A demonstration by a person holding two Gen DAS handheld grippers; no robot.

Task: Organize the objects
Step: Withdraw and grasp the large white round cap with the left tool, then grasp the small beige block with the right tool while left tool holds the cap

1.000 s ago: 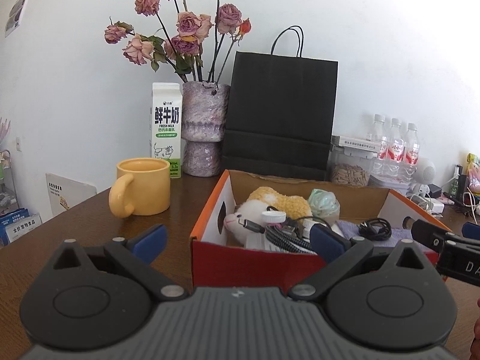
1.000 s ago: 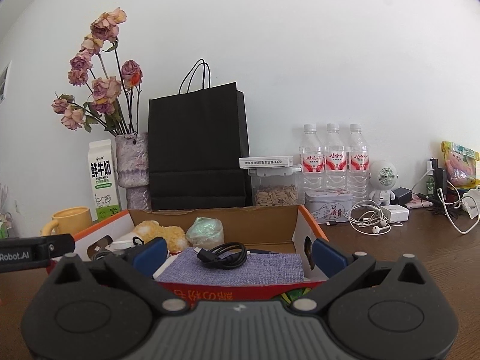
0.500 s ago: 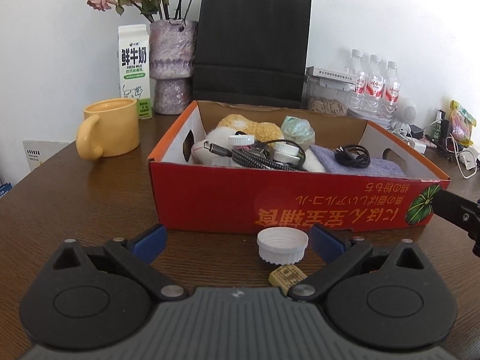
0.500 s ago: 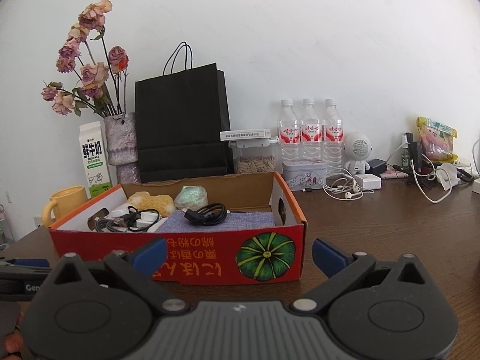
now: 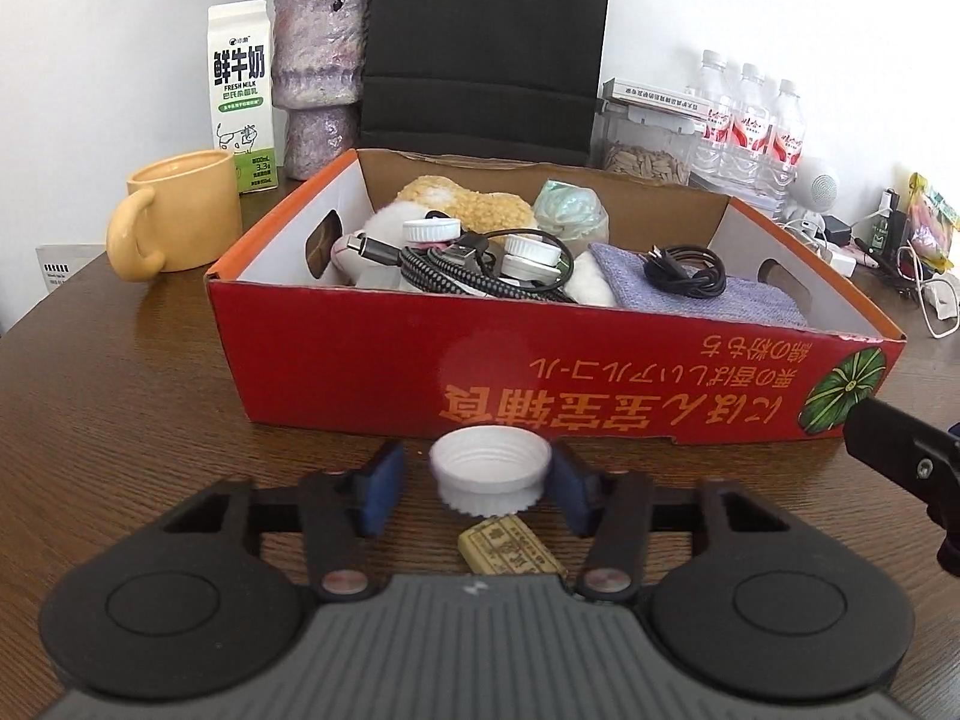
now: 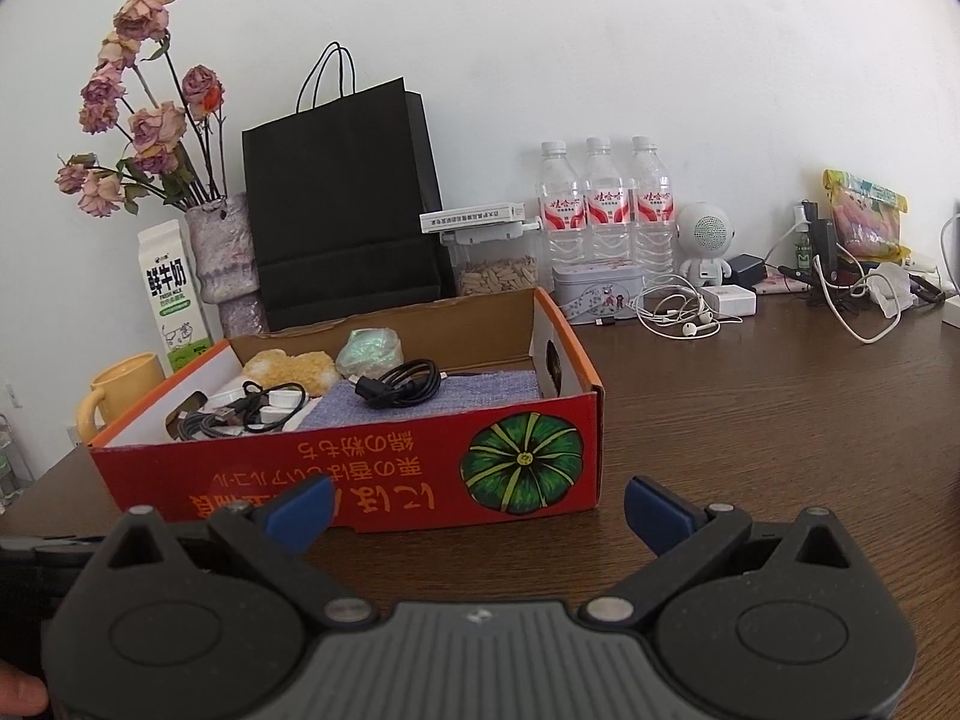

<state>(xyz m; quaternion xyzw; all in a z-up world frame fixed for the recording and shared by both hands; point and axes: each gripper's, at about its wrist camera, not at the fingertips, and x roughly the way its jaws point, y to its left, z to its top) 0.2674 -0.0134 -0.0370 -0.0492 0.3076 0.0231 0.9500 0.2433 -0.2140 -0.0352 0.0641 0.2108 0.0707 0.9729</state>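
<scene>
A plain white wall [image 6: 600, 30] (evenly daylit) backs the dark wooden table [image 6: 780, 420].

A cap [image 5: 489, 468] lies before the box [image 5: 360, 354] (cables [image 5: 684, 272] inside), a mug [image 5: 180, 210] to its left

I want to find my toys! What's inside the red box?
Inside the red box are a fluffy plush toy, white bottle caps, tangled cables, a green bundle, and a black cable on a purple cloth. Whatever lies beneath them is hidden.
</scene>
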